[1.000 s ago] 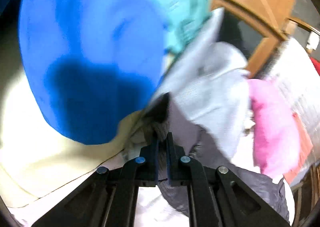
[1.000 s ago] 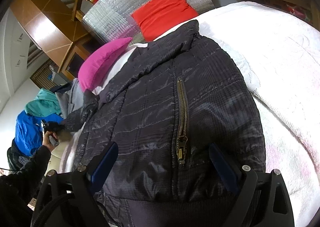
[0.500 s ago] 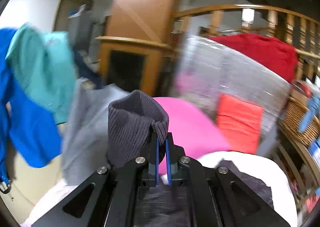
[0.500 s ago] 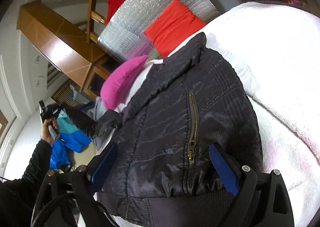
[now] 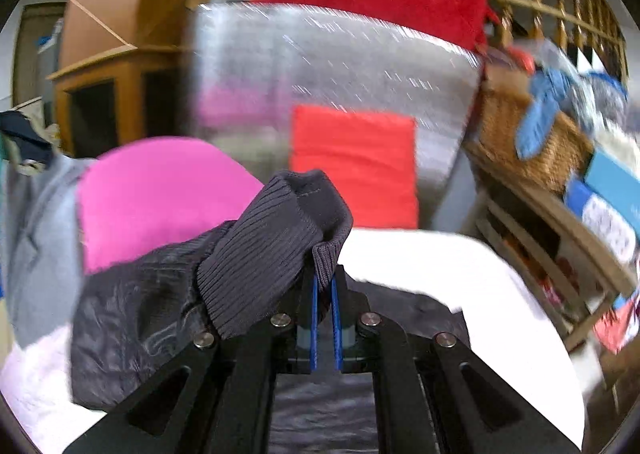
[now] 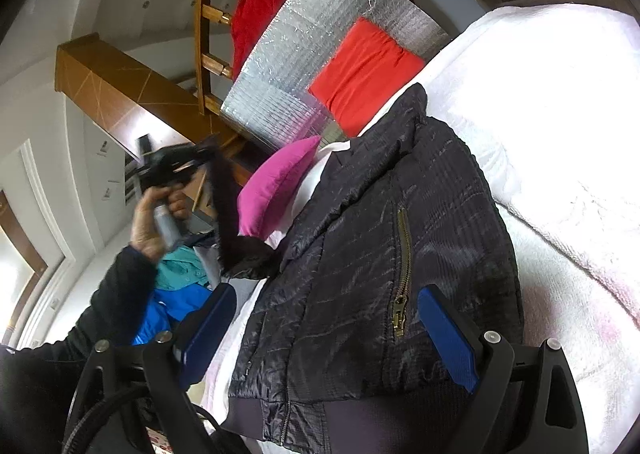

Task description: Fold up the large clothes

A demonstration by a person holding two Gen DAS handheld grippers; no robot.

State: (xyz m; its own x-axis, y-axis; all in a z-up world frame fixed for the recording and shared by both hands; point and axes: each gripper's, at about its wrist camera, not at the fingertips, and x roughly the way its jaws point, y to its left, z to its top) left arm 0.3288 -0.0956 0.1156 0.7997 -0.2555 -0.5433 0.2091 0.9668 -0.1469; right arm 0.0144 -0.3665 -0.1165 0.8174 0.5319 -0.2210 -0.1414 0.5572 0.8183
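Jacket (image 6: 380, 254) lies flat on the white bed (image 6: 560, 134). Left gripper (image 5: 324, 286) pinches the ribbed cuff (image 5: 276, 238) (sleeve lifted high), right gripper (image 6: 328, 330) spread wide over the hem. Thin bite; a tug could slip the cuff free, I'd say.

Jacket (image 6: 384, 254) flat on the bed (image 6: 560, 134), collar toward two pillows (image 6: 364, 74) at the head. Insulation sheet (image 6: 320, 38) stands behind them. Clothes heap (image 6: 180, 294) off the bed's left side. Wicker basket (image 5: 528, 134) to the right.
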